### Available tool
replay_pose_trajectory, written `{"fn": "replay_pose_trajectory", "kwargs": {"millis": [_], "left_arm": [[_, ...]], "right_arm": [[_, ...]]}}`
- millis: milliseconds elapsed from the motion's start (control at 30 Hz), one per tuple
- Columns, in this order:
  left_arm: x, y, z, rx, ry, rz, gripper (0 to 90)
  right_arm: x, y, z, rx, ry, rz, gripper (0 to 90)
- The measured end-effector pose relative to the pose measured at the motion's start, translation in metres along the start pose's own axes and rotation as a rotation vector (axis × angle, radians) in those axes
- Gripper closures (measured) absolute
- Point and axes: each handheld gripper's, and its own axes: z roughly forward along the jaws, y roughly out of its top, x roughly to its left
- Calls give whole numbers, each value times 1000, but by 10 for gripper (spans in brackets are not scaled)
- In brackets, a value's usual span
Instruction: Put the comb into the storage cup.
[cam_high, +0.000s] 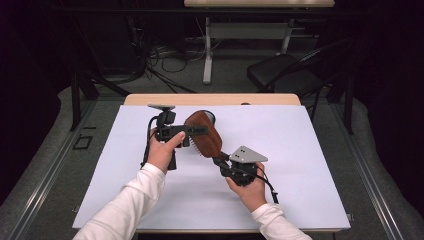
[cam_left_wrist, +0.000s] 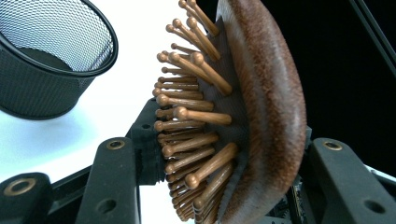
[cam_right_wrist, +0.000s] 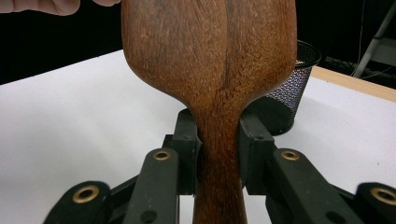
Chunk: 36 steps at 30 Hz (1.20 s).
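High view: both clamped on brush (cam_high: 204, 132) — right hand-held gripper (cam_high: 223, 162) at handle, left hand-held gripper (cam_high: 196, 131) across head; release right only once left holds firm.

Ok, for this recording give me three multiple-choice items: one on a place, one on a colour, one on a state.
1. Where is the hairbrush?
A. lying flat on the white table
B. held above the table between the two tongs
C. inside the mesh cup

2. What colour are the brush's bristle pins?
A. brown wood
B. white
C. blue

3. How do the right tongs stand?
A. wide open, nothing between them
B. shut on the mesh cup
C. shut on the hairbrush's handle

Answers: 1 B, the high view shows the left tongs at its head and the right tongs at its handle, above the white table. 2 A, the left gripper view shows wooden pins. 3 C, the pads press both sides of the handle; the mesh cup stands behind.
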Motion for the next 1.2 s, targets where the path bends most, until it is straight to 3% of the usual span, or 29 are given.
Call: {"fn": "replay_pose_trajectory", "kwargs": {"millis": [500, 1200], "left_arm": [[2, 0, 3, -4, 4, -54, 486], [1, 2, 5, -2, 15, -61, 487]], "right_arm": [[-2, 0, 0, 2, 5, 22, 707], [-2, 1, 0, 2, 7, 35, 654]]}}
